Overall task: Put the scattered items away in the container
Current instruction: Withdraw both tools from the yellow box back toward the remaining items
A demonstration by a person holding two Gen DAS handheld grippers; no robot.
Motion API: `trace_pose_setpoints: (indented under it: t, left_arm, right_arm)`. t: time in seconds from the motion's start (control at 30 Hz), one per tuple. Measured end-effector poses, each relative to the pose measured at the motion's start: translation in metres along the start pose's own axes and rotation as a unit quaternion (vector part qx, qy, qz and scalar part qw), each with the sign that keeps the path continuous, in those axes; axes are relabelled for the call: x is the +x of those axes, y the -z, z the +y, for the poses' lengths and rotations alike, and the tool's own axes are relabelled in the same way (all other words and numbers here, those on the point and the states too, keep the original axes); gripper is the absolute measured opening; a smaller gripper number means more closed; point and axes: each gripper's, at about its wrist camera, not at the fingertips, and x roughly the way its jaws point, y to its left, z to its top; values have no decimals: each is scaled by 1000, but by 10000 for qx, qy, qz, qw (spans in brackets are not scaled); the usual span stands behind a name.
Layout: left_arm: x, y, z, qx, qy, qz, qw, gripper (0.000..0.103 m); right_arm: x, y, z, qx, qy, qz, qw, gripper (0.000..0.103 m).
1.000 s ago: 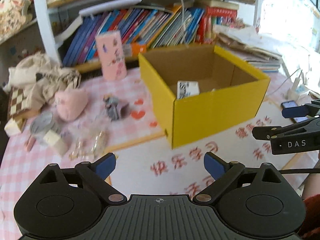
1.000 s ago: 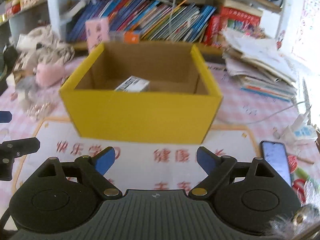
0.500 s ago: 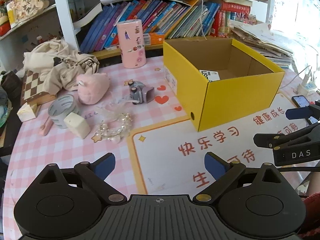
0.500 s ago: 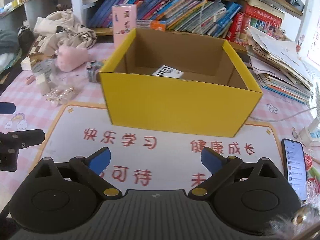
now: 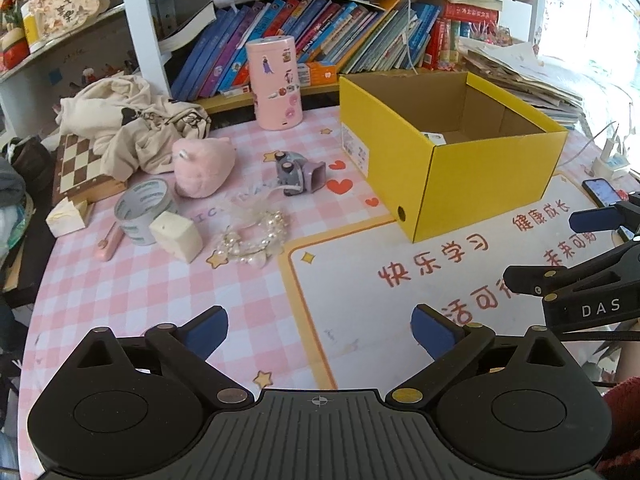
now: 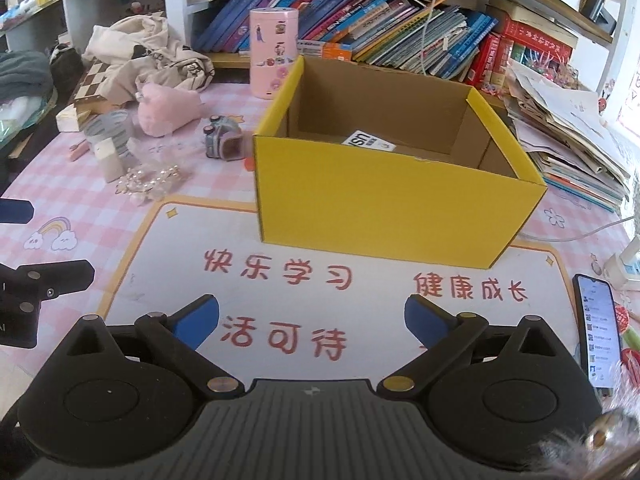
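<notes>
My left tongs [image 5: 319,330] hang above the pink checked table [image 5: 140,288], blue pads spread wide, nothing between them. My right tongs [image 6: 312,320] hover over the white mat with red characters [image 6: 280,276]; their jaws are opening, almost fully apart, and empty. The open yellow cardboard box [image 6: 384,204] stands on the far edge of that mat and holds one small white printed packet [image 6: 368,142]. Left of the box lie the scattered items: a grey toy car [image 5: 296,172], a pearl bead string [image 5: 256,240], a cream block [image 5: 176,236] touching a grey tape roll [image 5: 140,208], a pink plush toy [image 5: 204,166] and a small pink stick [image 5: 109,242]. A tall pink sticker-covered tin [image 5: 274,82] stands upright behind them.
</notes>
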Motion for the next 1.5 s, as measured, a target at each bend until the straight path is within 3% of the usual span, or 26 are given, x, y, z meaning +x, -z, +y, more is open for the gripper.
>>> trace_pose_setpoints:
  t: [0.4,1.13,1.5]
  left_arm:
    - [-10,21,28,-270,-57,90,9996,100]
    - [-32,56,92,-1003,-471,86,9938,100]
    - [-30,59,108,-1166,-588,22,9914,100]
  right_arm:
    - [1,3,37,-260,-97,71,9996,100]
    - [8,-5,124,-1302,-564,110,9898,100]
    - [12,-16,141,-1507,-751,-64,9857,100]
